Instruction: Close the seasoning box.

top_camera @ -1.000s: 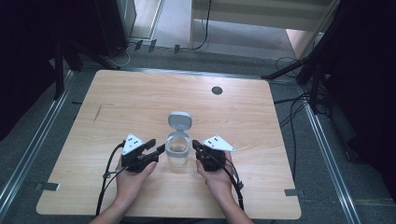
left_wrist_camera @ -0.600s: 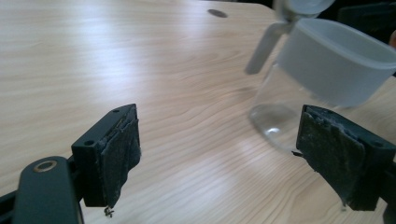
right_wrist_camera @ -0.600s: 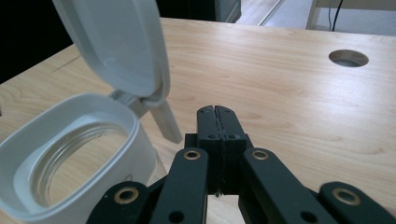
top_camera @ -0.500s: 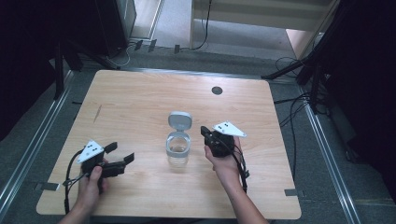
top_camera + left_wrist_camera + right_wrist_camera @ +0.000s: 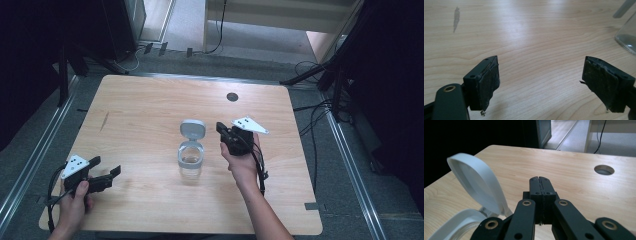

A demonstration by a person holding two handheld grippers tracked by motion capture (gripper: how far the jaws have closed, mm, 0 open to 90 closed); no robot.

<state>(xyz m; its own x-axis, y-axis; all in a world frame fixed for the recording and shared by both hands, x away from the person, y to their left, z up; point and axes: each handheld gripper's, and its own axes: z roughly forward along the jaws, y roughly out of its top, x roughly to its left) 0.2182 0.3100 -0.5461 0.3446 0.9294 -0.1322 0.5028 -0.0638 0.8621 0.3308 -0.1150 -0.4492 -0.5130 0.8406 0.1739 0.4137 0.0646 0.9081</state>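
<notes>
Resting near the pale wooden table's near-left corner, the left gripper gapes wide and empty, well apart from the clear glass jar standing mid-table with its white hinged lid flipped up. Just right of it, the right gripper is clamped together on nothing. Opening looks finished; no further step is evident.

Clear jar mid-table (apparently lid open)
</notes>
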